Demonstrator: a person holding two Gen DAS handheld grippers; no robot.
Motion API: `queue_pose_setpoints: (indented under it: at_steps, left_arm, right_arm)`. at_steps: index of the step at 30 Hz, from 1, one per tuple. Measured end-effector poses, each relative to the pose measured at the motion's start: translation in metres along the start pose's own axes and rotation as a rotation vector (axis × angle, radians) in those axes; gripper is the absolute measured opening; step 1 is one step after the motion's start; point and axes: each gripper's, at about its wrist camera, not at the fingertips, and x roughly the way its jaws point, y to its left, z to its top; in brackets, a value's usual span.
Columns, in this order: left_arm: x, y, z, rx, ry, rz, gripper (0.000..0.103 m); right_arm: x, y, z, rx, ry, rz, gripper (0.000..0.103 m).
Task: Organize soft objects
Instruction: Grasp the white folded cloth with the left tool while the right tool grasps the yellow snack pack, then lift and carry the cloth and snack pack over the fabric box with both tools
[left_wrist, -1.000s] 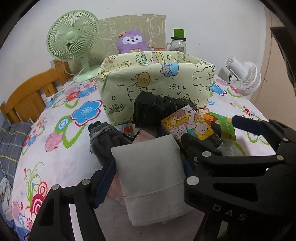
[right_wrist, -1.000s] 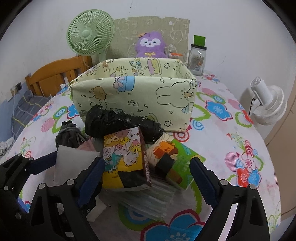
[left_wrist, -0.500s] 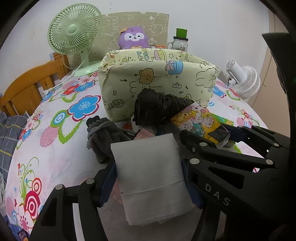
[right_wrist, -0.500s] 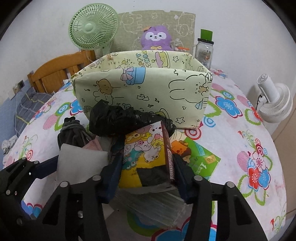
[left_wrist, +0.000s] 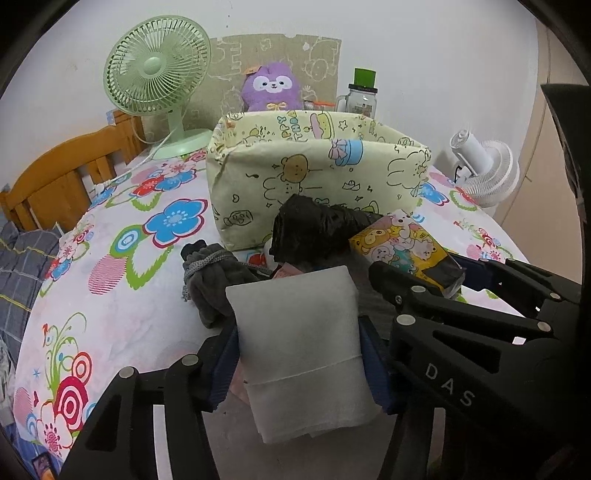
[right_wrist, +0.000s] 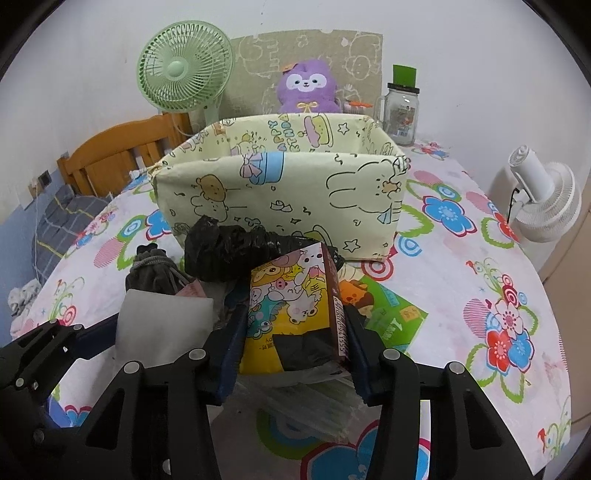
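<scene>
My left claw (left_wrist: 299, 365) is closing on the white folded cloth (left_wrist: 301, 347); my right claw (right_wrist: 291, 345) is closing on the cartoon tissue pack (right_wrist: 291, 306). Squeeze gently, lift both straight up toward the fabric bin (right_wrist: 284, 184) beyond.

At frame centre, the white fibrous matt pad (left_wrist: 299, 332); behind it, the crinkled glossy black plastic bag (left_wrist: 317, 229); upper left, the varnished wooden headboard (left_wrist: 62, 173).

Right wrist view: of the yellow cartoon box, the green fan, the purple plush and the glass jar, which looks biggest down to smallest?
1. Yellow cartoon box, clearly largest.
2. Green fan.
3. Purple plush.
4. Glass jar, though close to the plush, whose lower part is hidden behind the box.
</scene>
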Motion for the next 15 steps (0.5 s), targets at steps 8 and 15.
queue_pose_setpoints:
  at_steps: [8, 15]
  left_arm:
    - [-0.011, -0.002, 0.005, -0.003, -0.022, 0.000, 0.061]
    - [-0.020, -0.004, 0.012, 0.000, -0.043, -0.005, 0.061]
  right_arm:
    - [-0.011, -0.002, 0.004, 0.013, -0.017, 0.003, 0.053]
    - [-0.025, -0.004, 0.011, 0.026, -0.045, 0.000, 0.053]
